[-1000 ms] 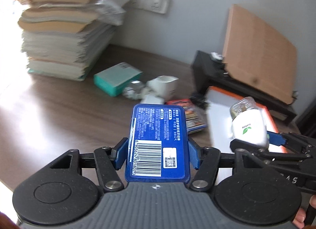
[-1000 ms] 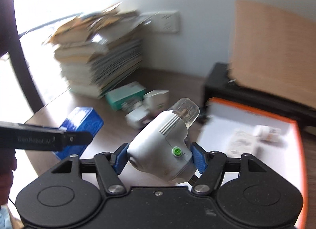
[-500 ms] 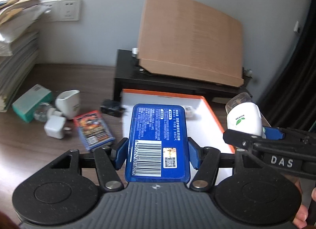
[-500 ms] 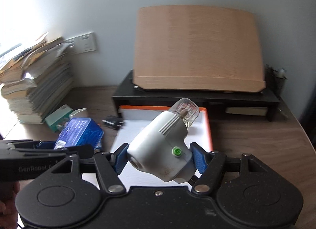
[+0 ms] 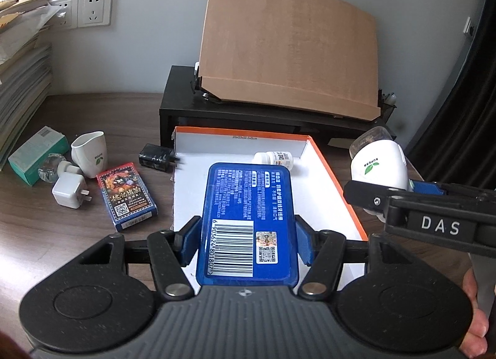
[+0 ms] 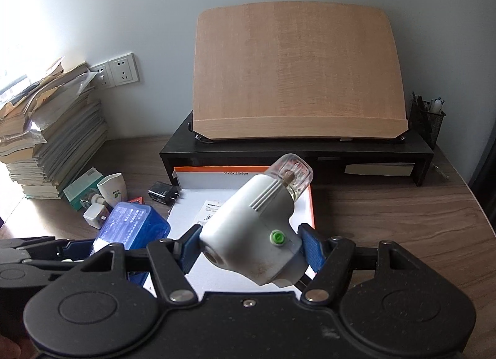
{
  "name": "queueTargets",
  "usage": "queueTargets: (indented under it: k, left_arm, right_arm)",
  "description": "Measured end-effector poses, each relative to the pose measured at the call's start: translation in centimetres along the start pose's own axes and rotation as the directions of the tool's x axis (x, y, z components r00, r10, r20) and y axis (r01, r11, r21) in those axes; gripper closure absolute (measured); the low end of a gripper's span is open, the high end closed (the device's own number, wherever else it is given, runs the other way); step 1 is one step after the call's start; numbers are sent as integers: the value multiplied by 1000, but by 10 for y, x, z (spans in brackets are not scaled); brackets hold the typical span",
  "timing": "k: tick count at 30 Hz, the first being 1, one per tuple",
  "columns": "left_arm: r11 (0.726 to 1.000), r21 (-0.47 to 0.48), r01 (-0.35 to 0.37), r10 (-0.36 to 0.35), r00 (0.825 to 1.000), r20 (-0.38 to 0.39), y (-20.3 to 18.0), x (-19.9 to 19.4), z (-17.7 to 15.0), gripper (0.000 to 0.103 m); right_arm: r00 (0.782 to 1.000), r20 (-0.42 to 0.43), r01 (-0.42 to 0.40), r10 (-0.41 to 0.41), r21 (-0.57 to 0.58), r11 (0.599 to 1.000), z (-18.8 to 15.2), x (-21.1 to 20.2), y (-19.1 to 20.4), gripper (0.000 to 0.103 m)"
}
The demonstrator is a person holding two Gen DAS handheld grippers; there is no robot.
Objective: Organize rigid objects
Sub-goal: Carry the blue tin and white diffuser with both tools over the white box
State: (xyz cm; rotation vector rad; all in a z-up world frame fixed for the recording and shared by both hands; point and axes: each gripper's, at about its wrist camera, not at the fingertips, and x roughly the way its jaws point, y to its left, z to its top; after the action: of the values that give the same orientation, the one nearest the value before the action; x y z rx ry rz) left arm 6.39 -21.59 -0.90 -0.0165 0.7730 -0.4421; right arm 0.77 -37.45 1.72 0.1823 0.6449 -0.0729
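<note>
the left hand-held gripper [image 5: 246, 244] is clamped on a blue box [image 5: 248, 216], the right hand-held gripper [image 6: 252, 249] on a white plug-in device [image 6: 257, 229] with a clear bottle tip. both hang above the orange-rimmed tray [image 5: 336, 185], so this looks like the carry-in step; next, lower each to bare tray floor and release. the tray's near edge is hidden behind the gripper bodies, and the small bottle [image 5: 274, 157] label is unreadable.

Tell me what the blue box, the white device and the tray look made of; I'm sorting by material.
Blue box: probably glossy hard plastic, translucent at its edges, with a printed label.
White device: smooth matte plastic with moulded ribs and a green button; its clear cap looks like glass or clear plastic.
Tray: likely cardboard, with thin folded walls, white inside and orange outside.
</note>
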Motion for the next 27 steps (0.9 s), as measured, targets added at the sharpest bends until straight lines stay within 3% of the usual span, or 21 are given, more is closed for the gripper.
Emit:
queueTargets:
  k: [27]
  left_arm:
    - [997,-19,-77,76,997,-17,-4,0,-4,41]
  right_arm:
    - [999,-41,-28,26,-28,999,1,17,2,24]
